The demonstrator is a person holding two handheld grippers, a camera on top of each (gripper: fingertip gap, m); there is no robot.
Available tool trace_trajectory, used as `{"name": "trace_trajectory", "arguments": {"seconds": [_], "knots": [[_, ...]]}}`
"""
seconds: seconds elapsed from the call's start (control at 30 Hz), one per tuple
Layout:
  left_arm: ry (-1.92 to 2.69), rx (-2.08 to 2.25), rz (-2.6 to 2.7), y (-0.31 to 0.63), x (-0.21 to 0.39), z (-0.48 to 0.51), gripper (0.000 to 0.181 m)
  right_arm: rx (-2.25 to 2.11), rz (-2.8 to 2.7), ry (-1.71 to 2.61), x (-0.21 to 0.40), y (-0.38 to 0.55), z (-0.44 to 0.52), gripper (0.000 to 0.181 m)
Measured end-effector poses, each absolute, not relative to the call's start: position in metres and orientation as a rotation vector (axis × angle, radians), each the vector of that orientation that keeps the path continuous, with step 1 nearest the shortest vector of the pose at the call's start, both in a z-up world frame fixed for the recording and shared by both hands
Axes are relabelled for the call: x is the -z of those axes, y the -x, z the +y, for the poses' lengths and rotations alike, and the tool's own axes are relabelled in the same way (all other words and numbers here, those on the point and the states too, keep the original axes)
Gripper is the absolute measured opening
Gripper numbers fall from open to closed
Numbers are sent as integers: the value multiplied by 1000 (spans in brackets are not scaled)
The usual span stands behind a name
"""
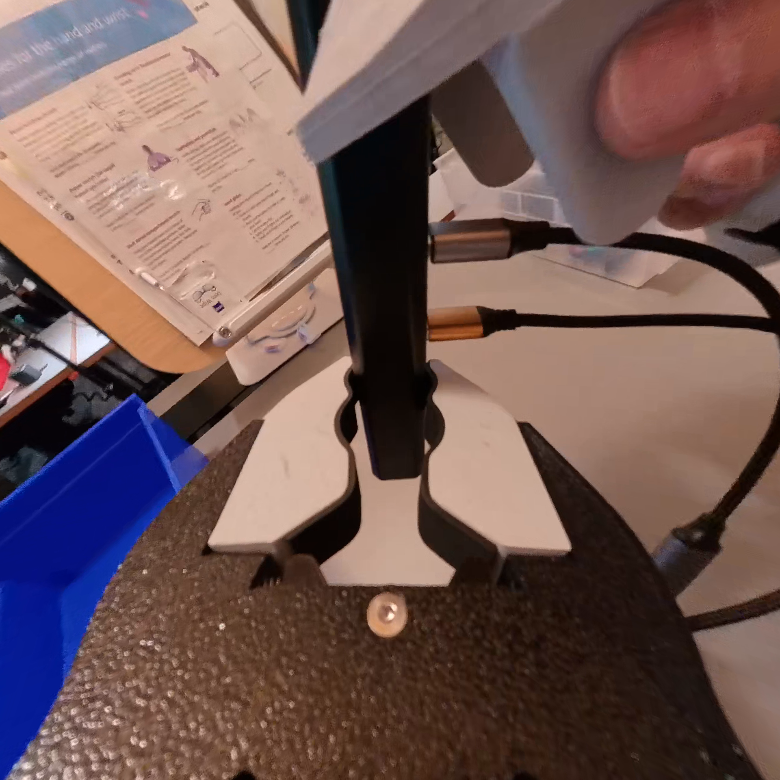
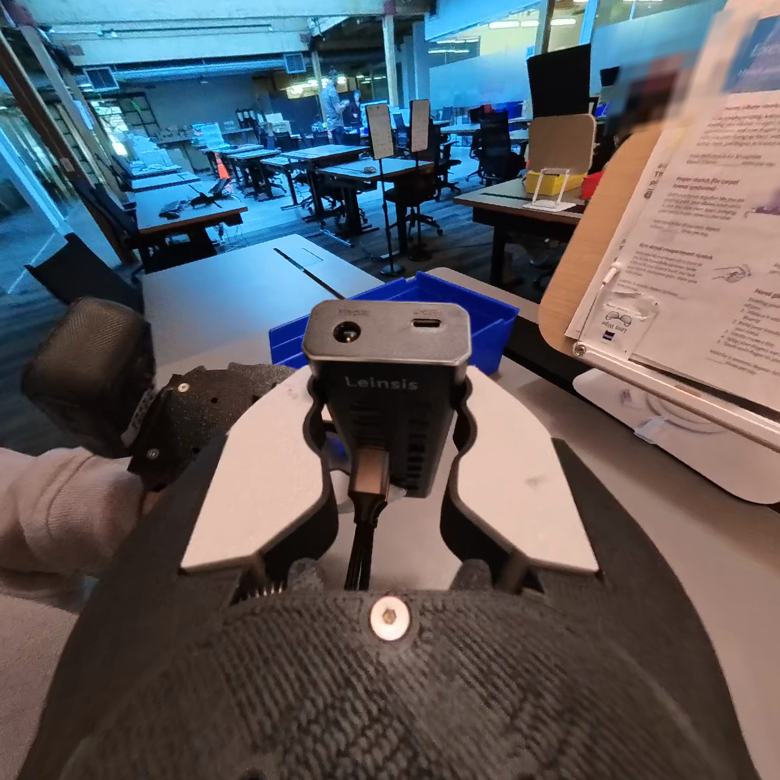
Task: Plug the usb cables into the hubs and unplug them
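Note:
In the left wrist view my left gripper (image 1: 390, 388) is shut on the lower end of a black USB hub (image 1: 380, 274) that stands upright. A grey plug (image 1: 472, 247) and a gold plug (image 1: 460, 323) on black braided cables sit in the hub's right side. In the right wrist view my right gripper (image 2: 386, 401) is shut on the same hub (image 2: 386, 337) near its end face, with a plugged cable (image 2: 369, 472) between the fingers. The right gripper's white shell (image 1: 401, 84) and a hand (image 1: 675, 105) show above. The left gripper's black body (image 2: 190, 413) shows at left.
A blue bin (image 1: 84, 506) sits at the table's left edge and also shows in the right wrist view (image 2: 485, 320). A stand with a printed sheet (image 1: 147, 169) (image 2: 675, 295) stands behind. A loose cable end (image 1: 692, 544) lies on the white table (image 1: 591, 422).

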State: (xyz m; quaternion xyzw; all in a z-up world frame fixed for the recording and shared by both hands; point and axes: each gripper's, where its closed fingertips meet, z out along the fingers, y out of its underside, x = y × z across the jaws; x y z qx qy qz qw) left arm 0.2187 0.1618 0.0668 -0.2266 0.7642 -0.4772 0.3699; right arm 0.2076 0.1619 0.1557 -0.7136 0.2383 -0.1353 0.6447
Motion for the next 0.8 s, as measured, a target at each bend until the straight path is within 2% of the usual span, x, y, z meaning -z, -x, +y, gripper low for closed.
{"name": "trace_trajectory", "arguments": {"seconds": [0.2, 0.43, 0.8], "knots": [[318, 1676, 2248, -177, -85, 146, 49, 41, 286, 1704, -160, -184, 149, 60], [191, 1909, 2408, -156, -101, 132, 69, -53, 5, 1868, -145, -152, 160, 60], [229, 1827, 2446, -151, -81, 109, 71, -74, -55, 1926, -131, -140, 173, 60]]}}
